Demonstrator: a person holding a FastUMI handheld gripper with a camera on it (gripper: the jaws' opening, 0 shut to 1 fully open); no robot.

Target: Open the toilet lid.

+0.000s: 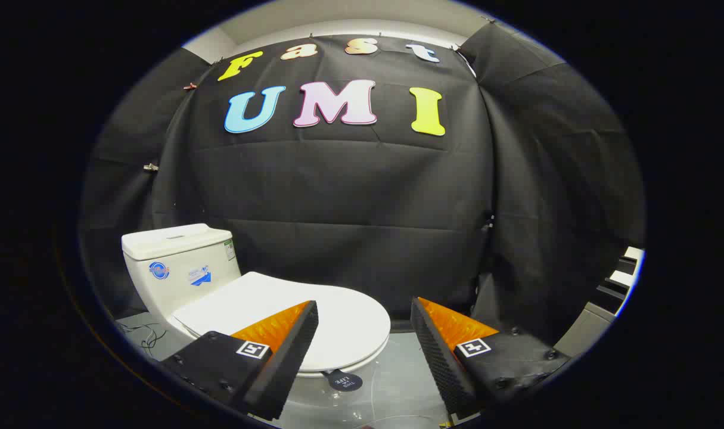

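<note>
Gripper [364, 333] fingers spread wide, nothing btwn them. Toilet lid [332, 319] down flat, just ahead, mostly behind left finger. Tank [177, 262] beyond it; grey floor [397, 369], black cloth walls.

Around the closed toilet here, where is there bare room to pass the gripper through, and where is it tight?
Bare floor lies between the toilet lid's front rim and the cloth wall, just ahead of the open gripper, which holds nothing. It is tighter behind, where the tank meets the lid, and beside the tank, where loose wires lie on the floor.
</note>
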